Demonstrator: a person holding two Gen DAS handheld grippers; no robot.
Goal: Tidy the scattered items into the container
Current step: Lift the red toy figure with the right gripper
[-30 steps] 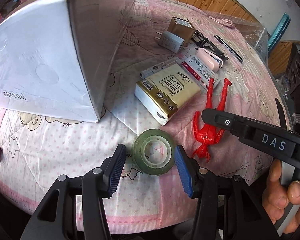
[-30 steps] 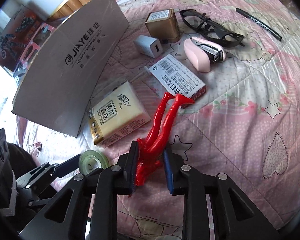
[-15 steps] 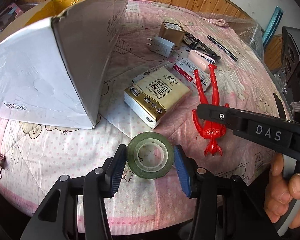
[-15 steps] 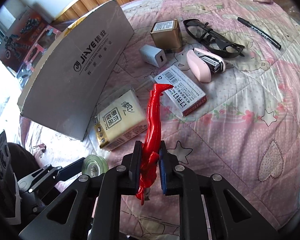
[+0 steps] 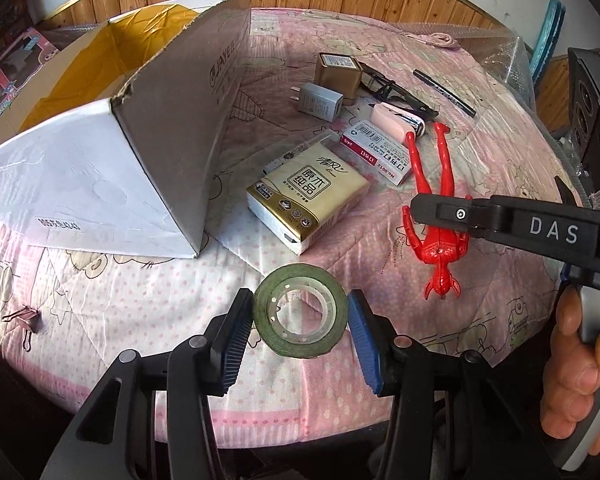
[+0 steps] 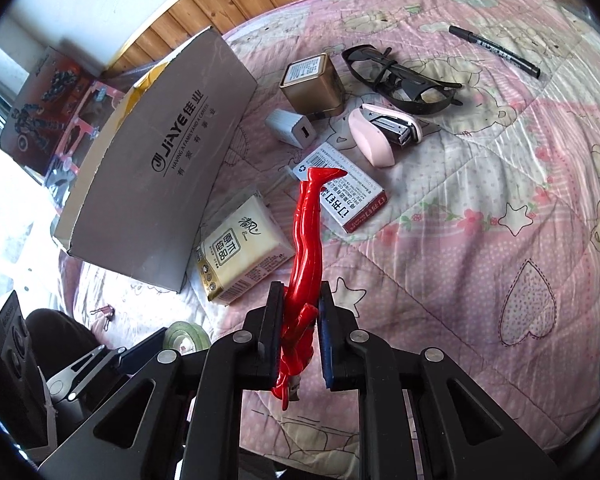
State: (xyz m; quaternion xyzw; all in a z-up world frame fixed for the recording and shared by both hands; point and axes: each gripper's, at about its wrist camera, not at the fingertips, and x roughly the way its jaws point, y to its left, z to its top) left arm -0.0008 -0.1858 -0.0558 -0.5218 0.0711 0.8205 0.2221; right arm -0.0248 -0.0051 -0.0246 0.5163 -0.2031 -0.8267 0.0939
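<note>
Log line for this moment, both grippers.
left gripper: shut on tape roll | right gripper: shut on red figure | box: open

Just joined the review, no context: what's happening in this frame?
A person is tidying a cluttered pink quilt with two handheld grippers. The right gripper is shut on a red toy figure, held clear of the quilt. The left gripper holds a green tape roll between its fingers. The cardboard box sits open nearby; tissue pack, stapler and glasses lie loose.
</note>
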